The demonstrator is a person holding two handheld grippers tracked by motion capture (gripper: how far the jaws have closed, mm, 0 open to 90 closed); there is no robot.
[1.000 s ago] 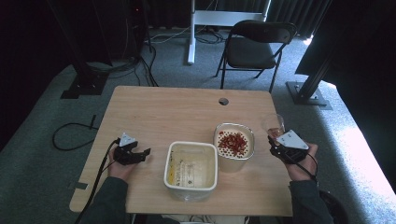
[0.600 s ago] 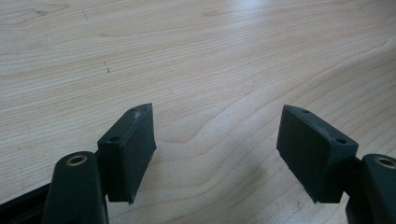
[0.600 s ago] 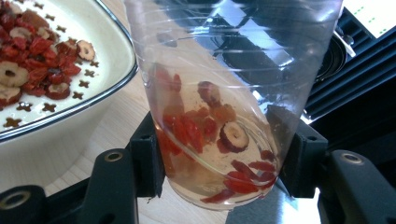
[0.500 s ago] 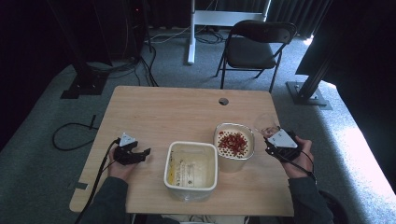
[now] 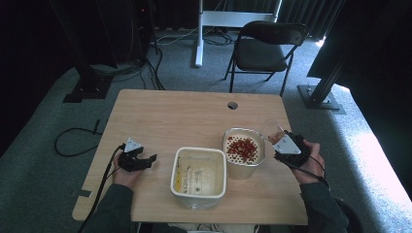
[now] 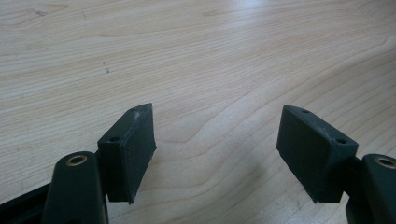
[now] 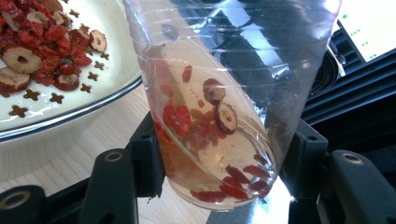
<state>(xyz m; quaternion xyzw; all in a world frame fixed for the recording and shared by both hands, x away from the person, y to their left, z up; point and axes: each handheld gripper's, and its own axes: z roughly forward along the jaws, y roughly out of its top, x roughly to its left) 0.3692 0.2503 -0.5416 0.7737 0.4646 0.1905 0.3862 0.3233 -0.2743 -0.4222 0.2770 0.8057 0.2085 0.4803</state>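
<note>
**Clear cup of red dried fruit held beside the bowl**

Three containers are in play on the wooden table [image 5: 184, 116]. A round white bowl [image 5: 244, 152] stands right of centre and holds a heap of red dried pieces [image 5: 241, 147], among them sliced rings with pale centres. Just beside it, nearer the person, stands a square cream tub [image 5: 198, 171]; its inside looks bare apart from a label or marks on the bottom. The third is a clear plastic cup [image 7: 219, 102], tilted, with a small share of the same red slices [image 7: 205, 128] gathered in its lower end and stuck along its wall.

The right gripper [image 5: 287, 147] is closed on that cup: in the right gripper view one black jaw presses each side of the cup near its base, and the cup's mouth leans up and away. The cup sits just beside the bowl's rim, at the bowl's right in the high view.

The left gripper [image 6: 217, 149] rests low over bare table, left of the tub. Its jaws stand wide apart with nothing between them but wood grain.
</note>
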